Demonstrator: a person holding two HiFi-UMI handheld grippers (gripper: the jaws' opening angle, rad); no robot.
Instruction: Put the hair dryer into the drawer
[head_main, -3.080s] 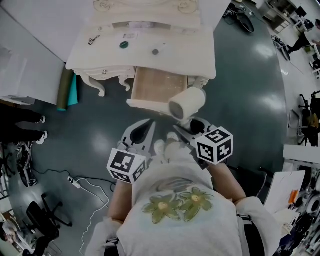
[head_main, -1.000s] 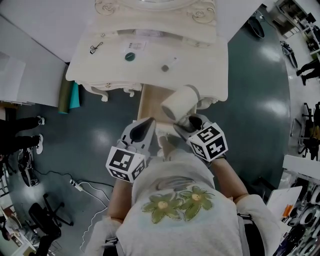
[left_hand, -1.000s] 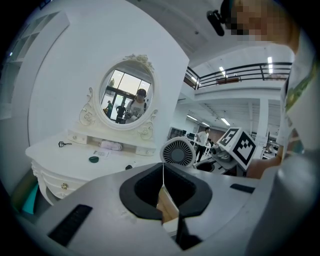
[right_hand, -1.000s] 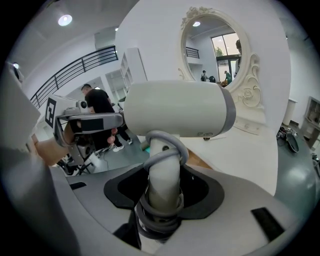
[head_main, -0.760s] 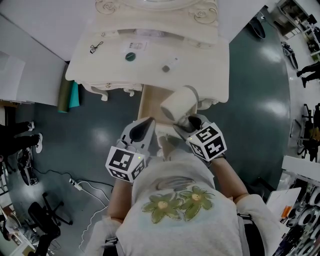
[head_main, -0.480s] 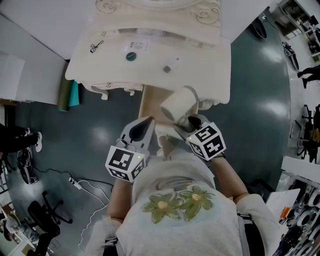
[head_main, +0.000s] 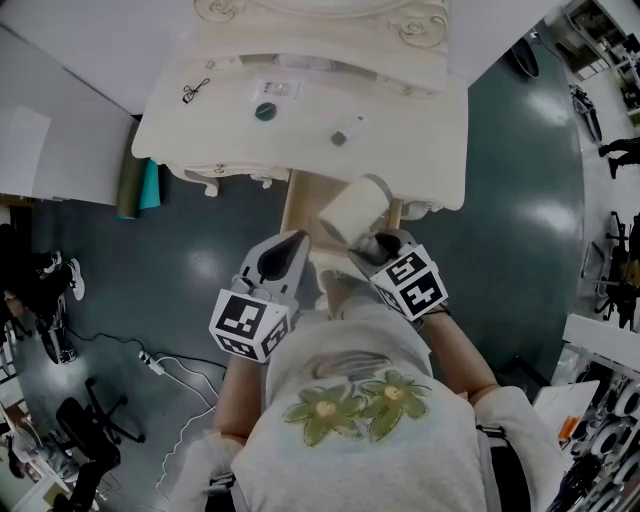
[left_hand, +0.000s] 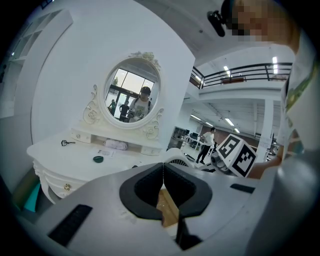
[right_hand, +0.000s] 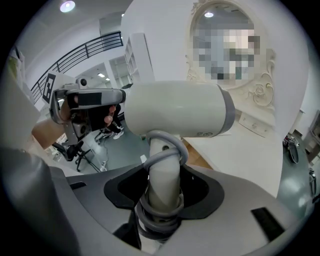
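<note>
The white hair dryer hangs over the open wooden drawer of the vanity. My right gripper is shut on its handle. In the right gripper view the barrel lies crosswise above the jaws, and my right gripper clamps the handle, which has the grey cord wound round it. My left gripper hovers at the drawer's front left, shut and holding nothing. In the left gripper view my left gripper has its pads pressed together, with the drawer's wood showing below them.
The cream vanity top carries a green round lid, a small grey item, a paper card and a small black item. Teal and olive rolls lean at its left. A white cable lies on the floor.
Since three seconds ago the right gripper has carried the hair dryer left, over the open drawer. In the last second both grippers have barely moved.
</note>
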